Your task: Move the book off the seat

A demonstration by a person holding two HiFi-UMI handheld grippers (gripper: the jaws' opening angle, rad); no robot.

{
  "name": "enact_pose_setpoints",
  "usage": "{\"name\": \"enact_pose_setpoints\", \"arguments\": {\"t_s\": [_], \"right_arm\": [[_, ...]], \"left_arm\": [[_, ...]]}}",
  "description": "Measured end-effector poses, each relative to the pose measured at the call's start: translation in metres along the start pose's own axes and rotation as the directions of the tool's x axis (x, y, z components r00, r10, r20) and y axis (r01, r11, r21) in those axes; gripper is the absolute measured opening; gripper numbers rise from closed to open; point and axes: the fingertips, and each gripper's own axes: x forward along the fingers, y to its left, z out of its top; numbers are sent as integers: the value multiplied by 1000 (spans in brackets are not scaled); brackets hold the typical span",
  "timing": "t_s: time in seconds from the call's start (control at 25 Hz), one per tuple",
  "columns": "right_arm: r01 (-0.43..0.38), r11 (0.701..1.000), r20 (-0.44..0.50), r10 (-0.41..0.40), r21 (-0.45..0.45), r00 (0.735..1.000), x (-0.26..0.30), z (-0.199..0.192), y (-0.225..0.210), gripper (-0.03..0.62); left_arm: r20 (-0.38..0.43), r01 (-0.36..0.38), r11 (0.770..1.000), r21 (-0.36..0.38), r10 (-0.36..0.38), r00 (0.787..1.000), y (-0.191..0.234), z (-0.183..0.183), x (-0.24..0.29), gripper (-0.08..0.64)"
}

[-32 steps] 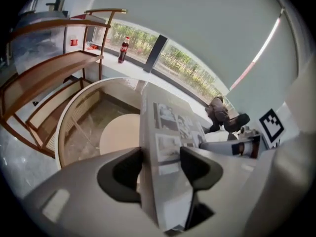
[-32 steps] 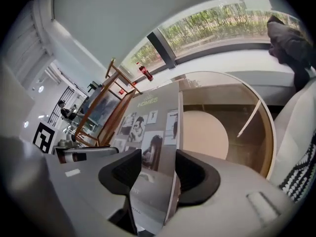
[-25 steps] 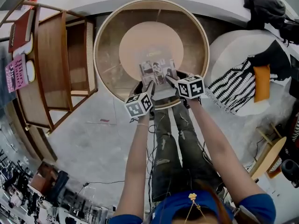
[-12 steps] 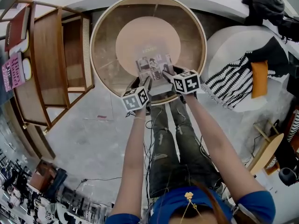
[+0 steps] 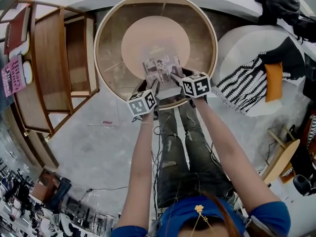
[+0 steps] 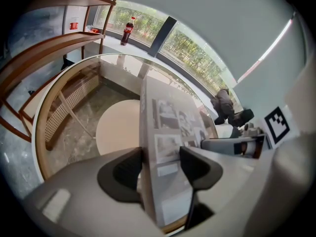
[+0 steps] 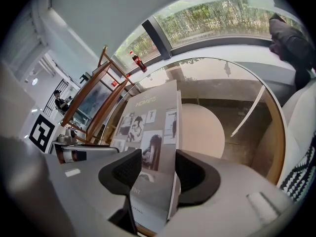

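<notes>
Grey thin book (image 5: 160, 69) with black-and-white photos hangs over the near side of the round pale seat (image 5: 148, 36). Both the left tongs (image 6: 160, 164) and the right tongs (image 7: 157, 169) pinch its near edge. It looks light and floppy, so holding both corners seems best.

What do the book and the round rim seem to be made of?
The book: paper, with a matte grey cover carrying printed photographs. The round rim: probably light wood with a smooth finish, judged from its even tan colour; no grain can be made out.
</notes>
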Motion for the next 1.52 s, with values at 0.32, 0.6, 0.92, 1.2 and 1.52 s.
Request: {"name": "enact_pose_setpoints", "arguments": {"t_s": [0.32, 0.6, 0.92, 1.2, 1.52], "right_arm": [[1, 1000, 1, -1, 3, 1000, -1, -1, -1, 213], [1, 1000, 1, -1, 4, 1000, -1, -1, 0, 213], [-2, 1000, 3, 2, 4, 1000, -1, 0, -1, 215], [-5, 1000, -1, 5, 17, 1000, 0, -2, 0, 216], [60, 995, -1, -61, -76, 998, -32, -3, 3, 220]], "left_arm": [[-1, -5, 1000, -1, 5, 1000, -1, -1, 0, 241], [-2, -3, 1000, -2, 3, 1000, -1, -1, 0, 241], [-3, -10, 1000, -3, 10, 1000, -1, 0, 0, 242], [3, -7, 1000, -12, 7, 1000, -1, -1, 0, 247], [54, -86, 996, 31, 84, 995, -6, 5, -28, 258]]}}
